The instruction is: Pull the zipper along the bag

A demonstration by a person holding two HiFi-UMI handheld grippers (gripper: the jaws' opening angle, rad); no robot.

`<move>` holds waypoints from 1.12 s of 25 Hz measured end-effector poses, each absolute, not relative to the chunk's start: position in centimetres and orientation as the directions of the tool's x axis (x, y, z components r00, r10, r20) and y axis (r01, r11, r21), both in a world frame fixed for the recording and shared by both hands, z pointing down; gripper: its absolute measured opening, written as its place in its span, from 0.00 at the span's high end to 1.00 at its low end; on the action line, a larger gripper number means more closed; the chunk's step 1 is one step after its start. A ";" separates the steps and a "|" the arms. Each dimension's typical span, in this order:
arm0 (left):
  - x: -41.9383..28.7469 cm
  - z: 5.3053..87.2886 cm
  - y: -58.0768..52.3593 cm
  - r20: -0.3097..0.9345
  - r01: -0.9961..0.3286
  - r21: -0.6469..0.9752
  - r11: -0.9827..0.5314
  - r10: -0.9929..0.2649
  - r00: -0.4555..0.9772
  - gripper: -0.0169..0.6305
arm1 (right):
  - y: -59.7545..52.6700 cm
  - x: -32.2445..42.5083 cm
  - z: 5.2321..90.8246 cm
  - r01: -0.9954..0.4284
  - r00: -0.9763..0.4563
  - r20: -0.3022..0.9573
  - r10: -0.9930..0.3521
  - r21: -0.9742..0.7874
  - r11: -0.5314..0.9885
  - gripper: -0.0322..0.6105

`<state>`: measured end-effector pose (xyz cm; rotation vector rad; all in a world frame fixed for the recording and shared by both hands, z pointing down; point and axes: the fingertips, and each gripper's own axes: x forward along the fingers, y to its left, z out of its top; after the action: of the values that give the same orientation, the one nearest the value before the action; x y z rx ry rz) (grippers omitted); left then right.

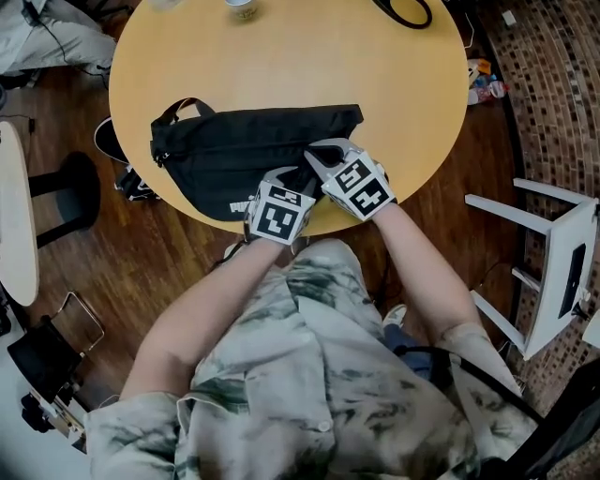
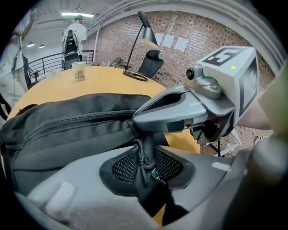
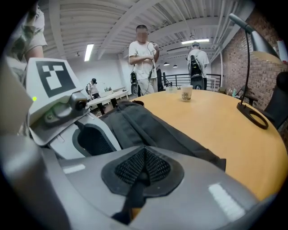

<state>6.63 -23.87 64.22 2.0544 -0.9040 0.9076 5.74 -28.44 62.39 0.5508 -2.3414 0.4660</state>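
A black bag (image 1: 244, 150) lies flat along the near edge of the round wooden table (image 1: 375, 84), its zipper line (image 2: 76, 119) running along its length. Both grippers sit at the bag's near right corner. My left gripper (image 1: 286, 180) is shut on the zipper pull cord (image 2: 143, 157), and the cord and a fold of black fabric with a small green tag are pinched between the pads (image 2: 171, 166). My right gripper (image 1: 321, 156) is just to the right, with its jaws shut flat on a thin edge of the bag's fabric (image 3: 135, 191). In the left gripper view the right gripper (image 2: 139, 117) clamps the bag just ahead.
A paper cup (image 1: 242, 9) and a desk lamp's ring base (image 1: 405, 11) stand at the table's far side. A white chair (image 1: 553, 262) is on the right, a black stool (image 1: 66, 187) on the left. People (image 3: 143, 58) stand beyond the table.
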 end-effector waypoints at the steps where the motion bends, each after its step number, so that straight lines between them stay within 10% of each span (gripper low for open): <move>1: 6.7 64.2 -23.8 0.796 -0.797 0.336 -0.502 -0.302 0.525 0.79 | -28.4 5.8 62.5 -0.501 -0.679 0.687 -0.258 -0.177 0.847 0.94; 28: 4.3 63.2 -23.2 0.727 -0.744 0.494 -0.449 -0.255 0.637 0.91 | -27.8 6.4 64.3 -0.537 -0.620 0.745 -0.246 -0.175 0.825 0.94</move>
<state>4.29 -23.18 63.23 2.0043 -0.7821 0.7260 6.36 -27.76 64.30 0.5705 -2.2497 0.4982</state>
